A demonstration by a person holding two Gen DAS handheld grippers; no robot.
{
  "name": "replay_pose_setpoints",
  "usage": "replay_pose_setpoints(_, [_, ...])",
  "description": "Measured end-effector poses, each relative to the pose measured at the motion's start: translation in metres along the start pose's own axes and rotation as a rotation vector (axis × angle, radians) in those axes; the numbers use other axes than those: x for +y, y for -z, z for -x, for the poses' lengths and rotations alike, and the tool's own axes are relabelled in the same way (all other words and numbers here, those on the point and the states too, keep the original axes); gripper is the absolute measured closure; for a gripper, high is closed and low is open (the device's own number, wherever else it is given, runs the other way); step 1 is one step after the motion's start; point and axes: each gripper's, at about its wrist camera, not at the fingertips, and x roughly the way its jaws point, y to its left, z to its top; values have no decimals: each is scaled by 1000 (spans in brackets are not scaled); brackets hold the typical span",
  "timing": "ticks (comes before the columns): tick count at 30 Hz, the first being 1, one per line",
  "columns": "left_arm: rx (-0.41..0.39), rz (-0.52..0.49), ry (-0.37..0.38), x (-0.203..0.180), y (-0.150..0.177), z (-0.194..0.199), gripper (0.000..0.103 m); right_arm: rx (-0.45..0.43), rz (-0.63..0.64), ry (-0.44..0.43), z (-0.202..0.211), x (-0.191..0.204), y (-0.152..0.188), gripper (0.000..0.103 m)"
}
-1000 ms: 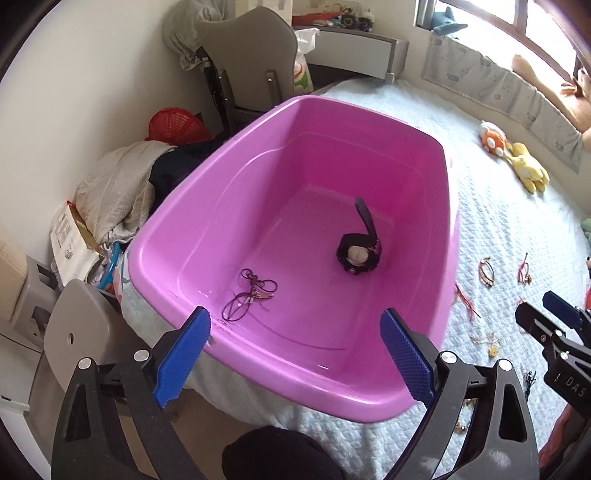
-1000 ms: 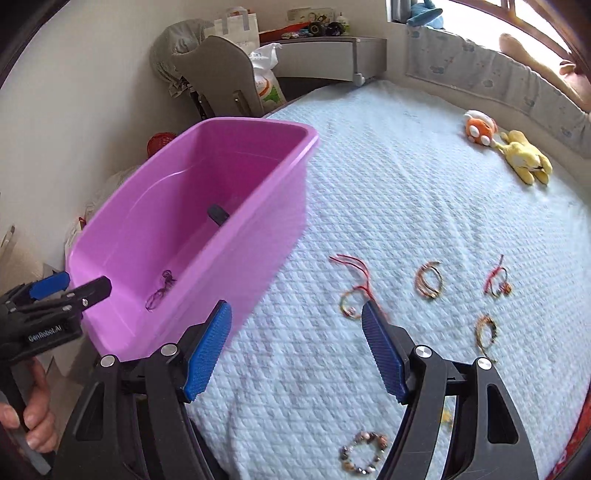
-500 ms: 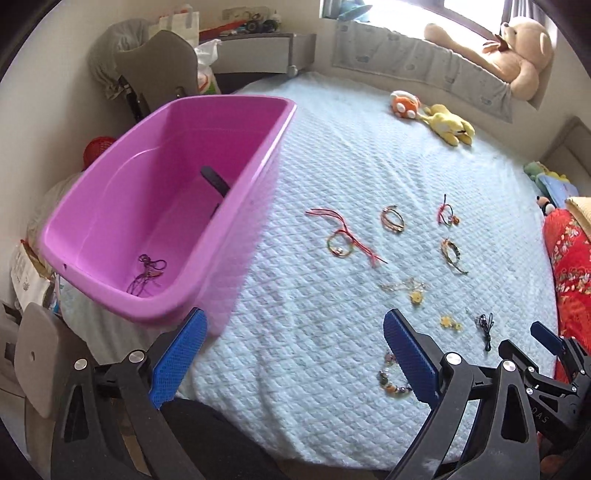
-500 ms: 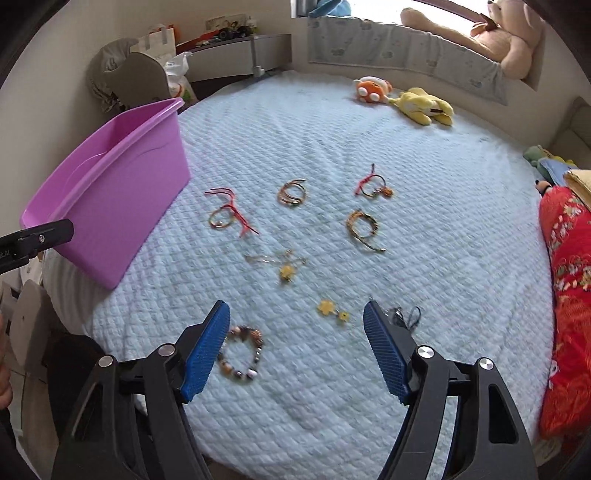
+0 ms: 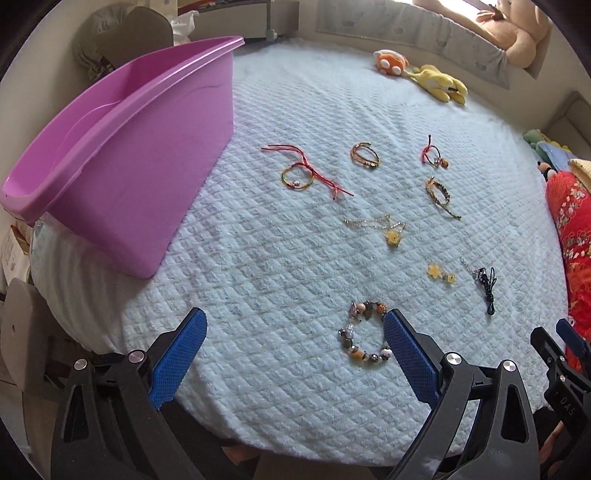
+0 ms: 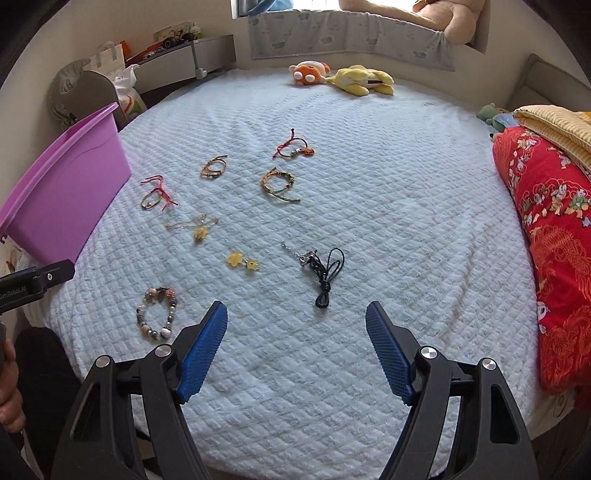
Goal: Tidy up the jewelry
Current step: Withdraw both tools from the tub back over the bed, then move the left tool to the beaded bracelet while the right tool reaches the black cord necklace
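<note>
Several pieces of jewelry lie on the pale blue bedspread (image 5: 277,258). A beaded bracelet (image 5: 365,334) lies just left of my left gripper's right finger; it also shows in the right wrist view (image 6: 157,314). A black cord necklace (image 6: 325,269) lies ahead of my right gripper (image 6: 295,325). Yellow flower charms (image 6: 242,260), a chain with a yellow flower (image 5: 384,227) and a red string bracelet (image 5: 303,173) lie farther on. The pink tub (image 5: 122,147) stands at the left. My left gripper (image 5: 293,332) is open and empty. My right gripper is open and empty.
Orange and yellow plush toys (image 6: 340,77) lie at the far side of the bed. A red patterned quilt (image 6: 554,229) is piled at the right edge. A chair with clothes (image 5: 122,33) stands behind the tub. The near bed edge is just under both grippers.
Both grippers have swung right, away from the pink tub, and now face the jewelry on the bed. Both stay open and empty.
</note>
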Motion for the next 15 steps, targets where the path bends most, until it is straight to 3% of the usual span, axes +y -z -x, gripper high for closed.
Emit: replay_pose_setpoints(15, [33,41,-34,-29,35,-42,8,19,16,-20,-42,-23,11,29])
